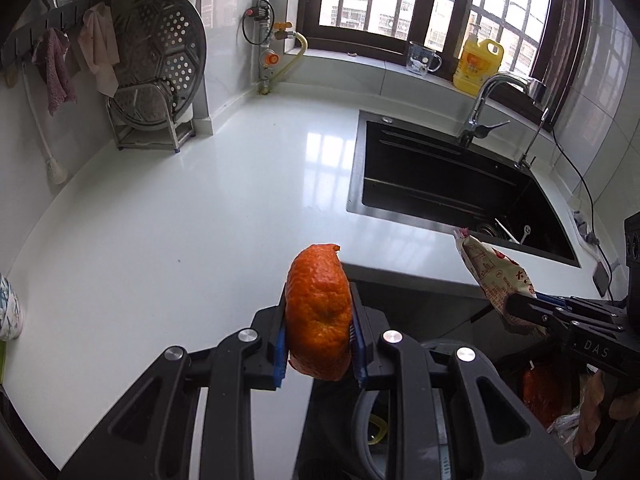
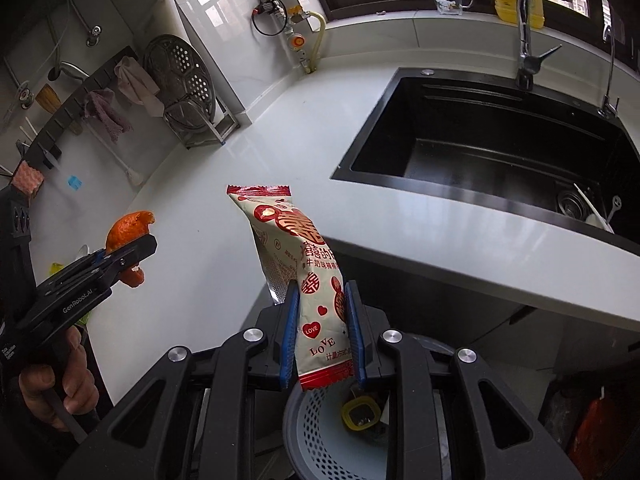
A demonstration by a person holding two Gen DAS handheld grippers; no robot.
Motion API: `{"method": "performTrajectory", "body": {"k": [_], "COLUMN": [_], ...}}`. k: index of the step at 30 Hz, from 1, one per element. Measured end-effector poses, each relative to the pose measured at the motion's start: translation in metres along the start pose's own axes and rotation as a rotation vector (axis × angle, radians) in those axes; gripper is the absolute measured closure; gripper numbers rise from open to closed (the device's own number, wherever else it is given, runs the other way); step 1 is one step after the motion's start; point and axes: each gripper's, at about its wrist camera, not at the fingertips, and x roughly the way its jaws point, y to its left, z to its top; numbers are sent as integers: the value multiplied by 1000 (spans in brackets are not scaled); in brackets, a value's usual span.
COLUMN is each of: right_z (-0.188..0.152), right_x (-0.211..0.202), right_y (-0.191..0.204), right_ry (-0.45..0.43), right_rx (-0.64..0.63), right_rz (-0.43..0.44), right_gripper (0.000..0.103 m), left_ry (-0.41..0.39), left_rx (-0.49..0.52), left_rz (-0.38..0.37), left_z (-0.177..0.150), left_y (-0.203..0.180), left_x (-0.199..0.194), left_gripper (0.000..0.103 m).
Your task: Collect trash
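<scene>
Clear white counter (image 1: 168,216) ahead, sink (image 2: 480,148) at 2 o'clock, counter edge just below both grippers. Left gripper (image 1: 319,336) clamped on orange peel (image 1: 318,312), long axis upright. Right gripper (image 2: 322,336) clamped on wrapper (image 2: 304,276), standing on end, top leaning toward 11 o'clock, over bin (image 2: 320,432).

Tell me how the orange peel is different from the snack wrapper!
The orange peel is bright orange, thick, bumpy and curved; the snack wrapper is cream and red, thin, flat, printed with hearts and writing. The peel is short and rounded; the wrapper is long and stands up taller. The left hand-held gripper pinches the peel; the right hand-held gripper pinches the wrapper. Both are trash, lifted off the white counter.
</scene>
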Motion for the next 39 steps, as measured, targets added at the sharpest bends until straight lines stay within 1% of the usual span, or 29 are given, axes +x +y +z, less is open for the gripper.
{"method": "performTrajectory", "body": {"k": [2,6,10,12,15,17,18,19,20,21,22,23,25,27,29,31,35,39], "right_z": [-18,-56,-87,-98,-103,-105,-104,-104,-103,-102,-100,-99,-96,-91,-86,-79,-70,-67], "right_x": [-2,-2,9,12,12,9,7,3,-2,-7,-11,-15,-24,-32,-41,-50,-67,-76], "right_y": [-12,-30,-41,-48,-49,-50,-50,-51,-51,-49,-49,-48,-47,-46,-45,-43,-41,-44], "right_ry": [40,133,212,241,254,249,245,237,223,212,203,194,184,176,165,144,108,104], "right_rx": [-10,-19,-46,-31,-37,-42,-44,-43,-46,-53,-64,-68,-63,-58,-57,-59,-52,-37], "right_rz": [-23,-34,-56,-50,-41,-34,-32,-24,-16,-17,-19,-21,-2,6,20,26,13,3], "right_gripper": [81,81,81,81,80,80,75,69,63,63,62,62,60,59,58,55,53,52], "left_ry": [35,103,194,236,260,255,247,240,230,220,207,185,151,158,162,156,126,124], "left_rx": [-8,-1,-13,-14,-19,-31,-40,-48,-55,-62,-70,-85,-100,-99,-117,-133,-134,-135], "left_rz": [-8,-5,2,3,21,38,53,66,81,101,111,115,115,133,132,131,137,137], "left_z": [-16,-52,-83,-95,-107,-108,-107,-106,-105,-104,-102,-101,-98,-95,-92,-88,-81,-80], "left_y": [-19,-56,-81,-91,-101,-104,-104,-103,-103,-103,-103,-102,-104,-108,-110,-113,-120,-128], "left_x": [2,8,19,24,23,20,17,14,11,6,1,-6,-19,-27,-34,-42,-57,-62], "left_gripper": [78,78,77,77,74,71,71,68,63,56,38,25,24,23,17,15,13,13]}}
